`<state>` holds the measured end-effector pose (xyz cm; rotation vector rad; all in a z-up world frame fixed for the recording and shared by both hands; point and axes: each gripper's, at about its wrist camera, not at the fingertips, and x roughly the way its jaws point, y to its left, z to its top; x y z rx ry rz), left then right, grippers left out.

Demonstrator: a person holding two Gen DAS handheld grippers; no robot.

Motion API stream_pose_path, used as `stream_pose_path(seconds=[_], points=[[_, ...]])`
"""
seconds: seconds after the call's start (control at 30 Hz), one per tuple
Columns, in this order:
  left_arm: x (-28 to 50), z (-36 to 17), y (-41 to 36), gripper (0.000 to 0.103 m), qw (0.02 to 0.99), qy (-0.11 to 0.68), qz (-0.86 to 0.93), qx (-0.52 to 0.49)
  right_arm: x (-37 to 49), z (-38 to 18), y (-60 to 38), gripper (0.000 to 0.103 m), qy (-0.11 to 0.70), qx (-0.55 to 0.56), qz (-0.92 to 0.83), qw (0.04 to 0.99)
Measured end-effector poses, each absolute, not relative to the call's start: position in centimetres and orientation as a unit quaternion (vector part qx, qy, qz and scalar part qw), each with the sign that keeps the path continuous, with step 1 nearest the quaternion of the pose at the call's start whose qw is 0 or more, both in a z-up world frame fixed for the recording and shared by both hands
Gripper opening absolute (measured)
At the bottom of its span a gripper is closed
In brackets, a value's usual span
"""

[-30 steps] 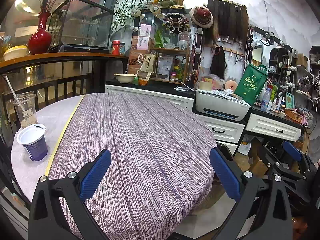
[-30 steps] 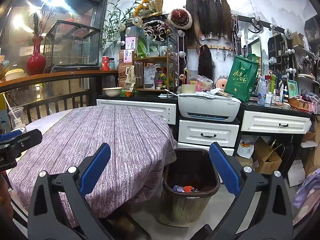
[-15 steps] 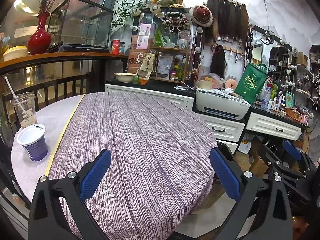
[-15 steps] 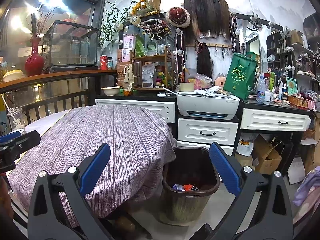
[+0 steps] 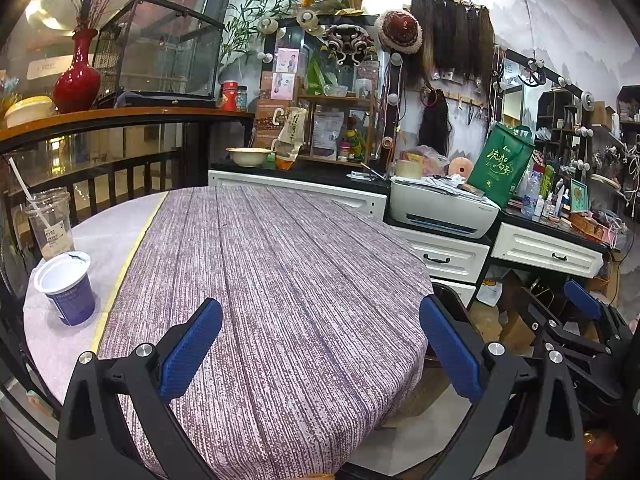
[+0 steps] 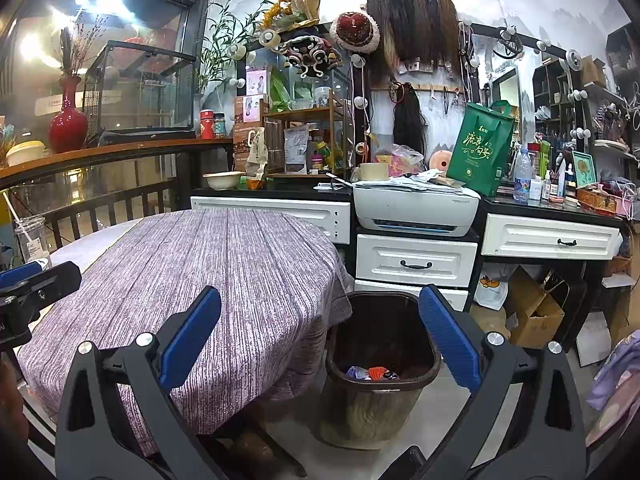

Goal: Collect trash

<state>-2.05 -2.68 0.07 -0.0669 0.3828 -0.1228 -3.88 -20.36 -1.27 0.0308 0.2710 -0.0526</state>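
Note:
A blue and white yogurt cup (image 5: 66,286) and a clear plastic cup with a straw (image 5: 50,222) stand at the left edge of the round table (image 5: 280,280). My left gripper (image 5: 320,344) is open and empty over the table's near edge. My right gripper (image 6: 320,336) is open and empty, above and in front of a brown trash bin (image 6: 380,364) that holds a few wrappers (image 6: 372,373). The clear cup also shows in the right wrist view (image 6: 32,236). The right gripper shows at the right of the left wrist view (image 5: 580,320).
The table wears a purple striped cloth (image 6: 208,272). White drawers (image 6: 416,260) with a printer (image 6: 416,208) and a green bag (image 6: 480,152) stand behind. Cardboard boxes (image 6: 532,312) sit on the floor to the right. A railing (image 5: 100,168) runs behind the table at the left.
The right gripper's view has drifted slightly, the scene shifting a little up and right. The left gripper has not moved.

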Motion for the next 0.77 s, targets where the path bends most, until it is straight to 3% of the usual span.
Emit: stream_pose_path(seconds=[0.77], points=[[-1.87,0.16,-2.94,0.098,0.978,0.198,-0.057,-0.034,-3.57,-1.55,-20.73,0.097,0.146,0.022,-0.028,0.989]])
